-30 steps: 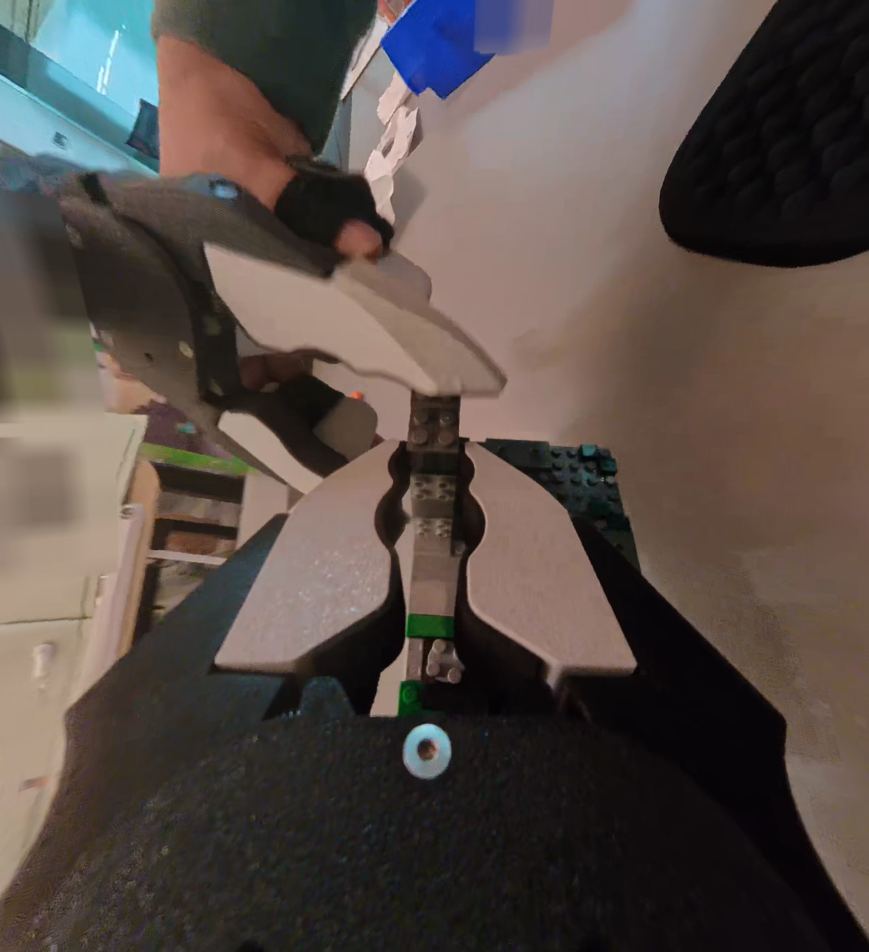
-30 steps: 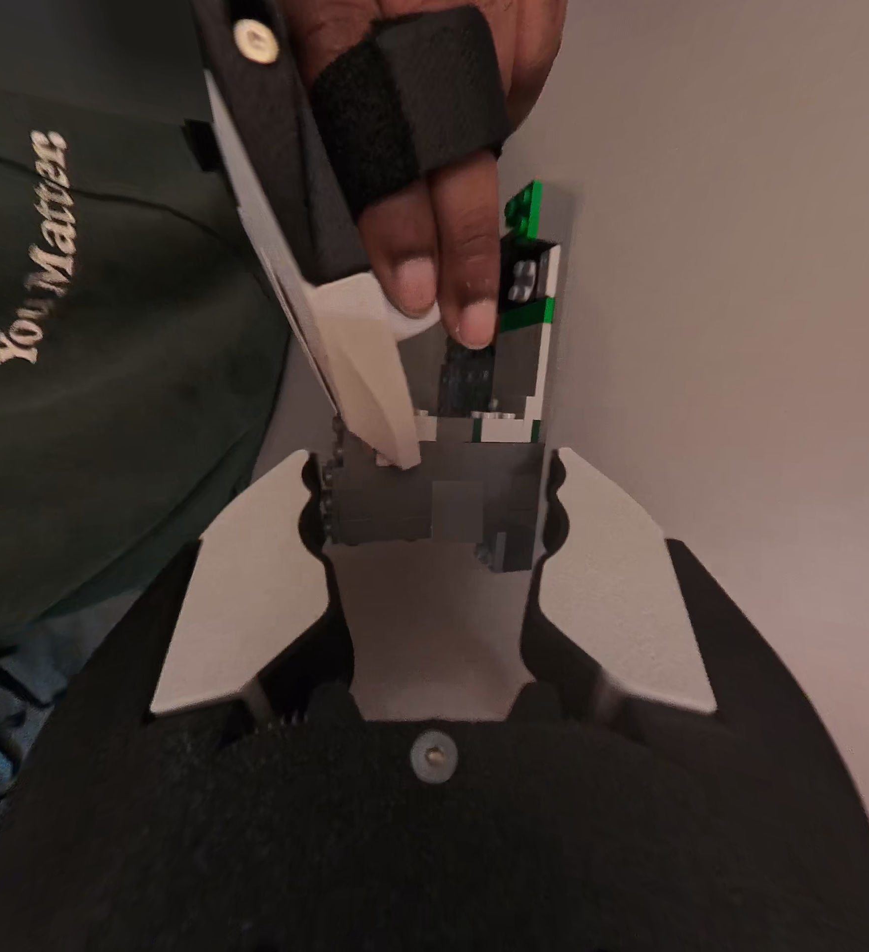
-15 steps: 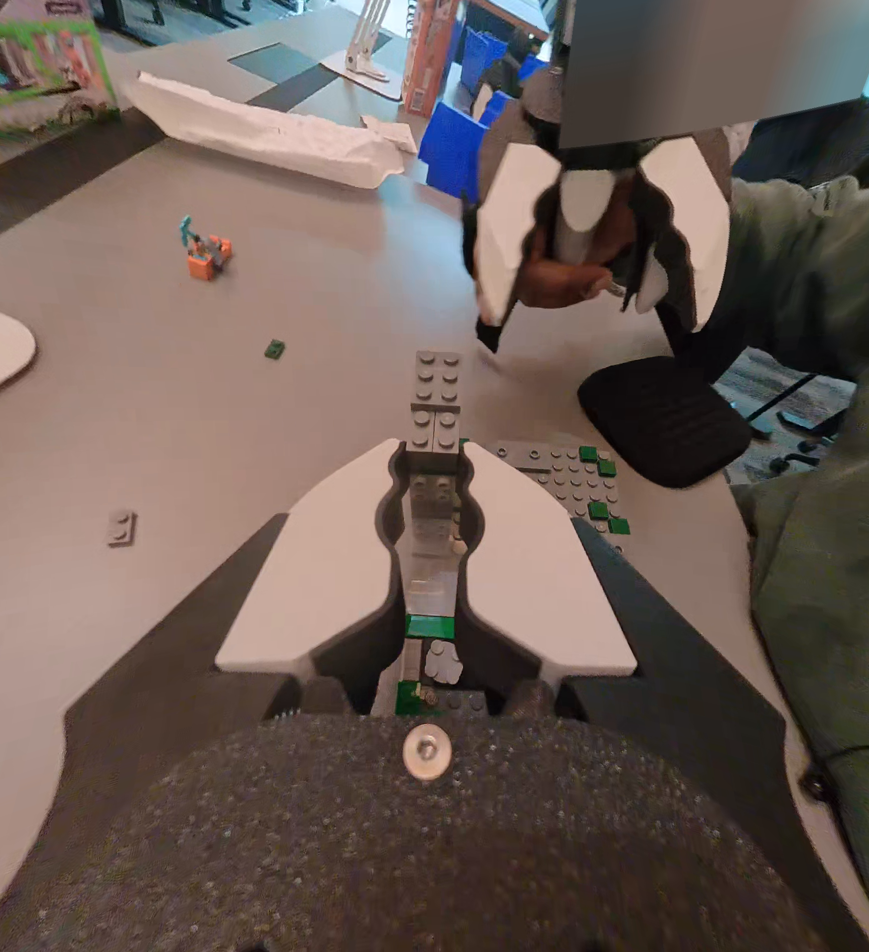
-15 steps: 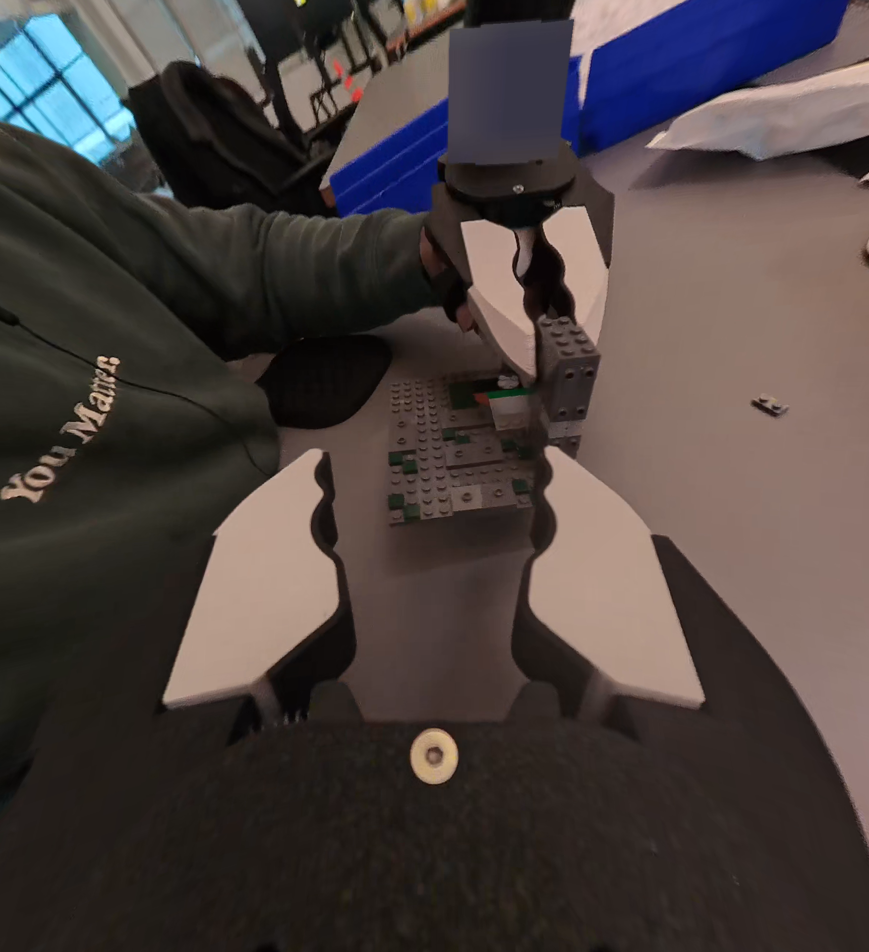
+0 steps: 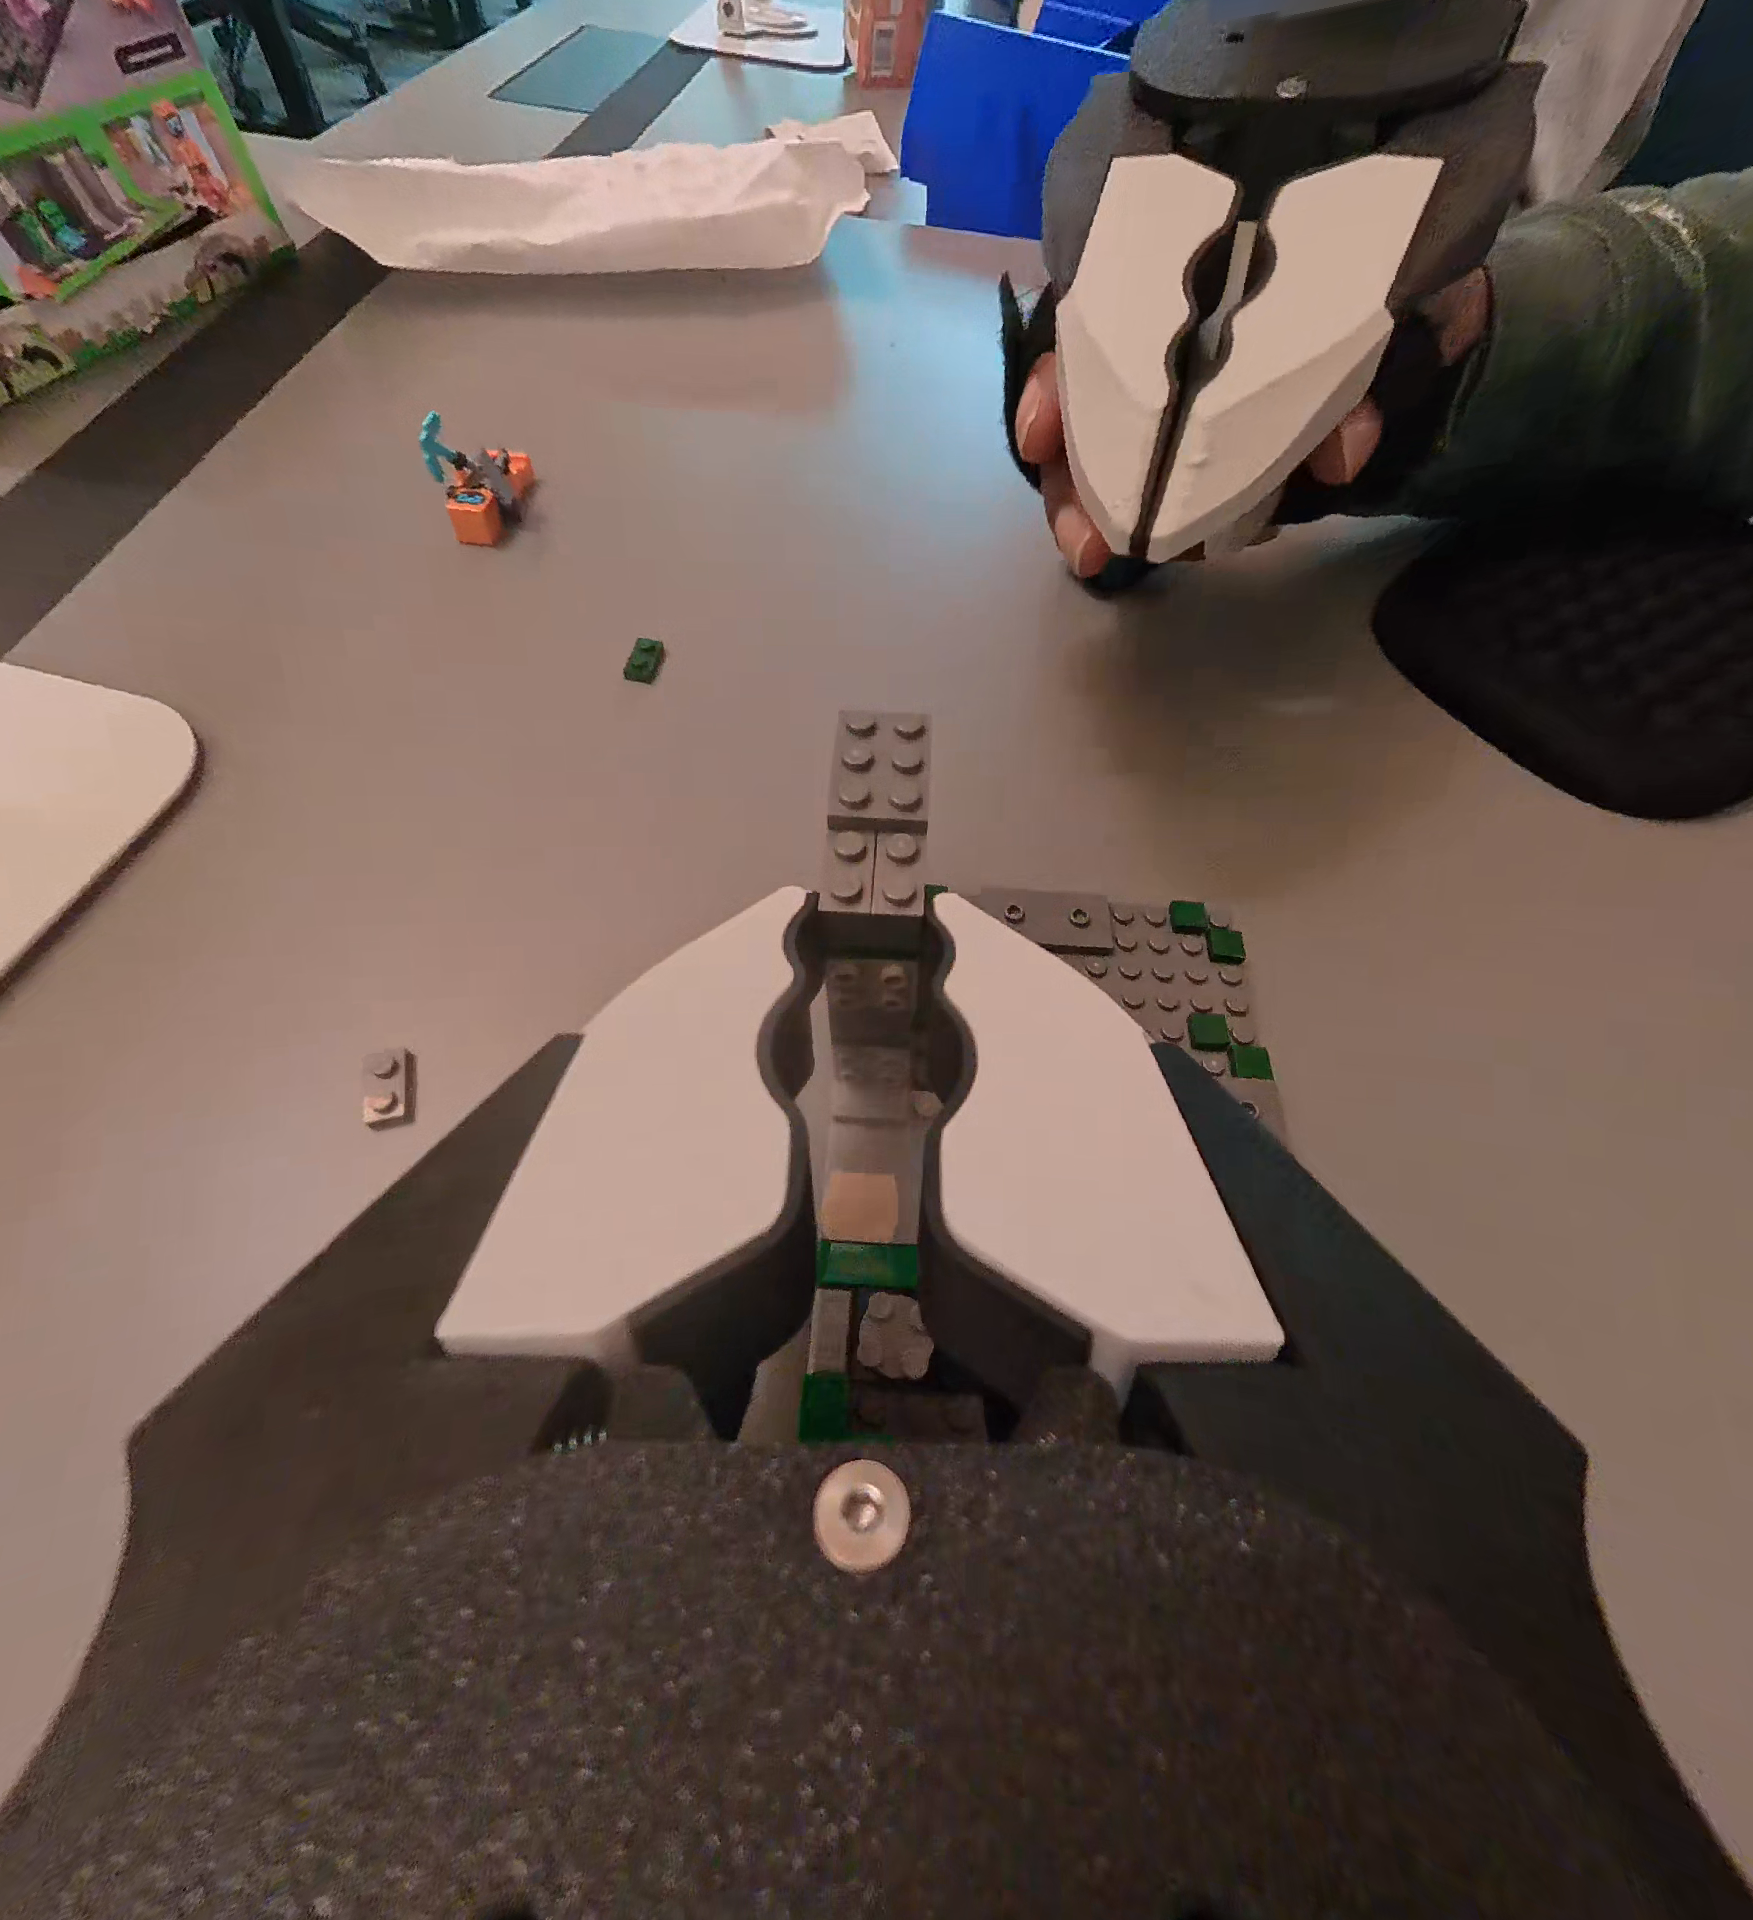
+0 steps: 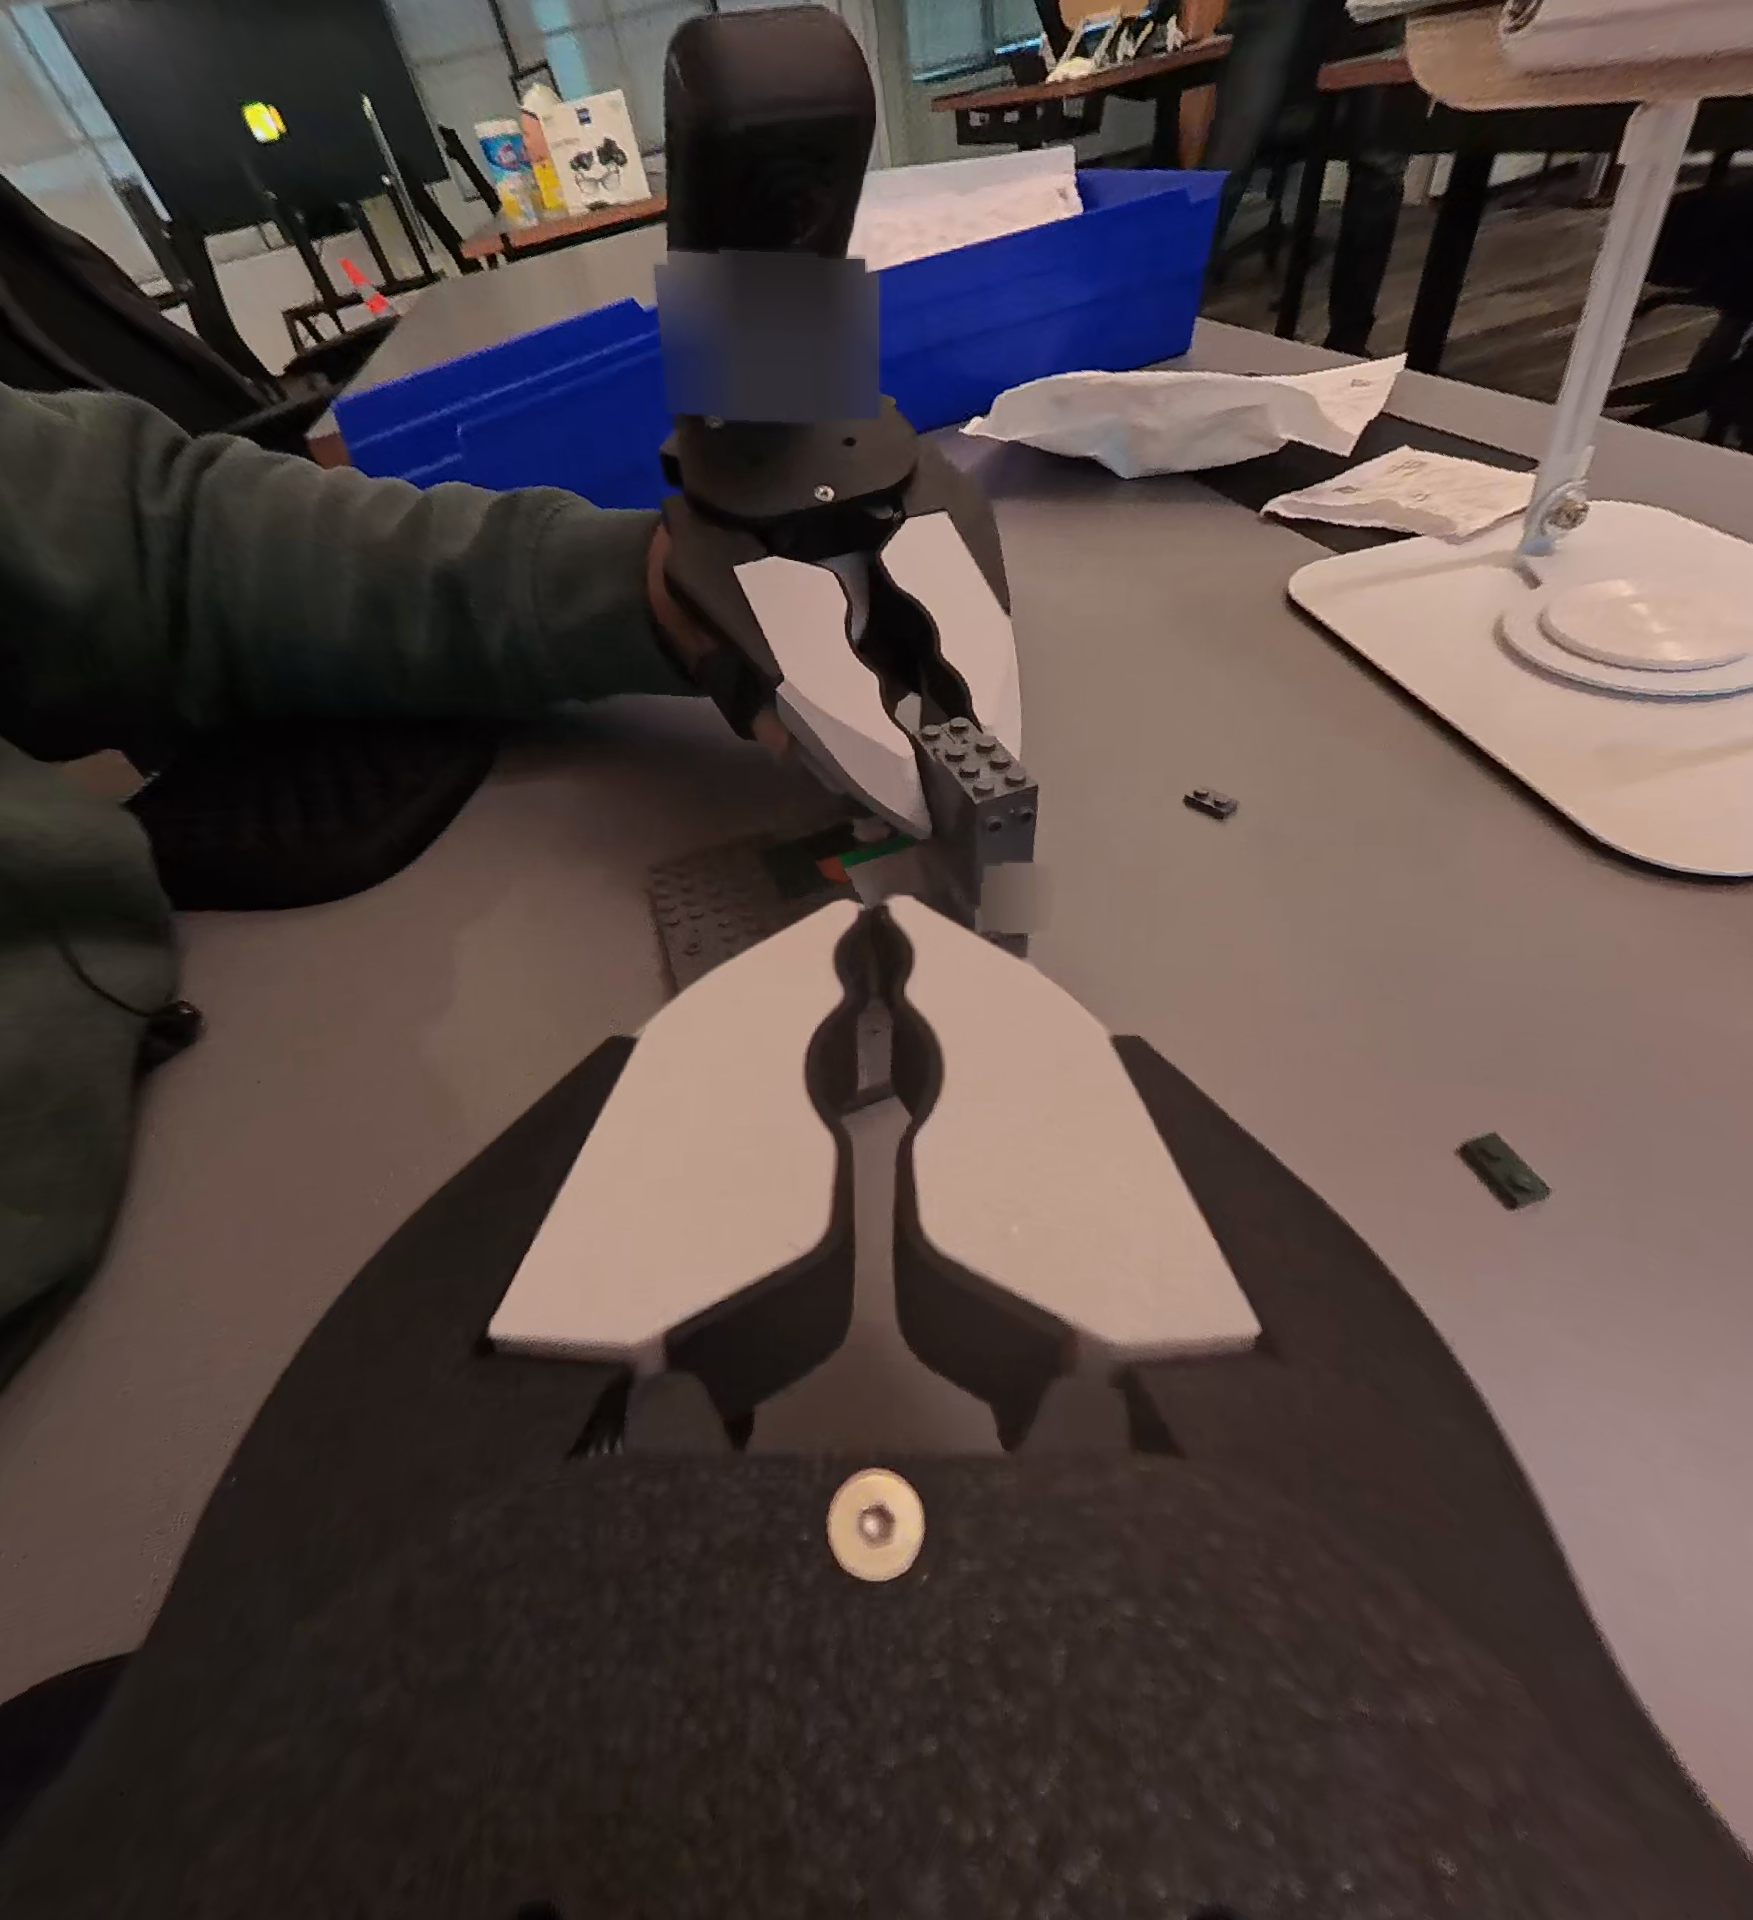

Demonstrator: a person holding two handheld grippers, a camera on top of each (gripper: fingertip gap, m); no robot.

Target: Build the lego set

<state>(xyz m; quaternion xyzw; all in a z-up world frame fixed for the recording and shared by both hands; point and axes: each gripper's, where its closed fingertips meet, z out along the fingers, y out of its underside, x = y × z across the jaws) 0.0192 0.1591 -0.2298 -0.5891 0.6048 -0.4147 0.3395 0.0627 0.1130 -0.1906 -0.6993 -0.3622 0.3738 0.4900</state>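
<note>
My left gripper is shut on the grey brick wall of the lego build. The wall stands at the left edge of the grey baseplate, which lies flat on the table and carries a few green tiles. In the right wrist view the left gripper clasps the wall from above, with the baseplate beside it. My right gripper is shut and empty, just short of the build. It also shows in the left wrist view, tips down near the table.
Loose pieces lie on the table: a green plate, a light grey plate, a small orange figure. A white lamp base stands at one side. A black chair seat, a blue bin, a paper bag and the set's box are farther off.
The build, held tilted in the air a second ago, is now level with its baseplate on the table. My right gripper has let go of it, drawn back and shut.
</note>
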